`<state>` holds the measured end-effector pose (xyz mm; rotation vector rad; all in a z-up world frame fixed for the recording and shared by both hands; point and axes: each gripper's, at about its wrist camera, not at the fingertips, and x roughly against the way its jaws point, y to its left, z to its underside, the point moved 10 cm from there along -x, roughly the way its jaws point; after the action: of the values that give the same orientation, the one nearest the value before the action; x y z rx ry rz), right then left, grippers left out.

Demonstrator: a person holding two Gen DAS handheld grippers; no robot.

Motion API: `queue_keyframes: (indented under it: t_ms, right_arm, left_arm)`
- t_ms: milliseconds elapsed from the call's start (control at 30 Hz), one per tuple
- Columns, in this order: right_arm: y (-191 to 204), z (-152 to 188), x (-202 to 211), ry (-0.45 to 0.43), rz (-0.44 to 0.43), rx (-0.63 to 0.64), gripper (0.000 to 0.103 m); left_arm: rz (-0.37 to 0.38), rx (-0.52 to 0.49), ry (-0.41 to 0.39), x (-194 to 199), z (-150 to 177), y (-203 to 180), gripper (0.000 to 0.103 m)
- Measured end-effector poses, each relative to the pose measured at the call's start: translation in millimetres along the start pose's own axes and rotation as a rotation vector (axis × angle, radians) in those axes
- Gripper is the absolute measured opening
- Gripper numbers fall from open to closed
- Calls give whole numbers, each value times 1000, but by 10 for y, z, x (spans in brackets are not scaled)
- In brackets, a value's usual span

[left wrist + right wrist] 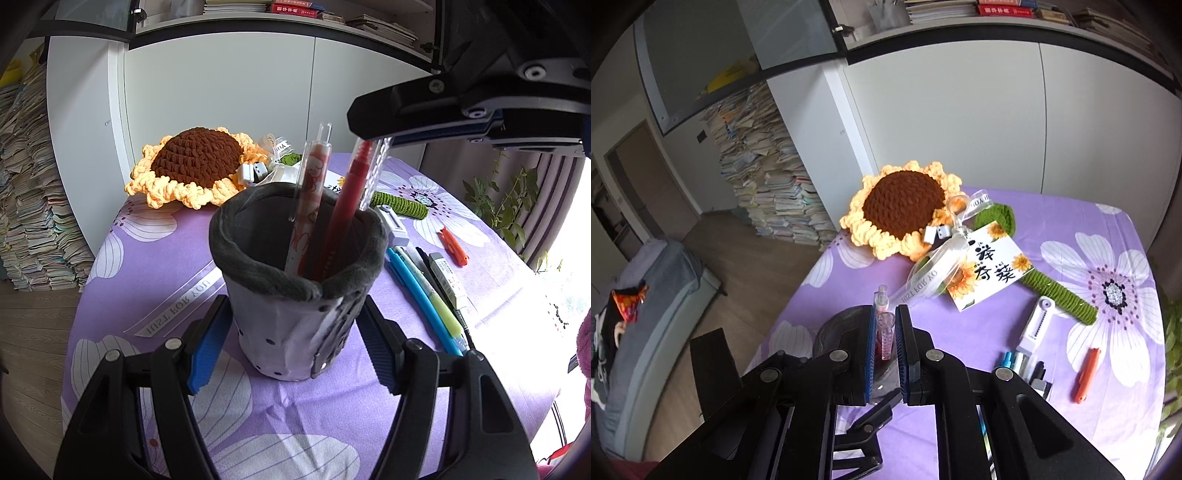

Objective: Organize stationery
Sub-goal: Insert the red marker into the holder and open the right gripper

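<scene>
A grey fabric pen holder (280, 332) stands on the purple flowered tablecloth (155, 280). My left gripper (293, 314) is shut on its lower wall, one finger on each side. Inside it lean a white pen with a red pattern (310, 206) and a red pen (343, 218) with a clear cap. My right gripper (369, 129) comes in from the upper right and is shut on the top of that red pen. In the right wrist view the right gripper (886, 325) pinches the red pen's clear cap (886, 334) above the holder's dark rim (838, 325), with the patterned pen (881, 301) just behind.
Right of the holder lie a blue pen (417, 291), a yellow-green highlighter (445, 314), a black pen (430, 273), a white utility knife (395, 225) and an orange cutter (454, 247). A crochet sunflower (192, 162) with a card (990, 271) lies behind. The table edge drops off at the left.
</scene>
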<state>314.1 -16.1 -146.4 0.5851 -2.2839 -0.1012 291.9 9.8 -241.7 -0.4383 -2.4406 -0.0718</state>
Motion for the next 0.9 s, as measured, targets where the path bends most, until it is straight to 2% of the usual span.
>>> queue_keyframes:
  t_ms: [133,233,333,433,500,567,633,700,900]
  right_arm:
    - [54,61,-16,26,-25,18,12]
    - [44,16,124,-16,-43,13,12]
    - [-153,-92,311,-87,-9,-34,12]
    - [-472,-106,362,-92,47,-109,12]
    - [-708,-7,255,-34,140,-128,12]
    - [-871,163,50,54,186,-130,12]
    - [-980,371,-178,152,178,-146,12]
    - [-1024,526,-338,212,146,-171,12]
    - [-1092,677,-564,271,147,-200,12]
  left_arm:
    - [0,0,0,1,1,2,68]
    - [0,0,0,0,-1,0,68]
    - [0,0,0,1,0,2,68]
    - [0,0,0,0,-1,1,68]
    - [0,0,0,0,-1,2,68]
    - [0,0,0,0,0,4,68]
    - [0,0,0,0,-2,1,68]
    - [0,0,1,0,-1,2,68]
    - [3,5,12,-20,16,5,69]
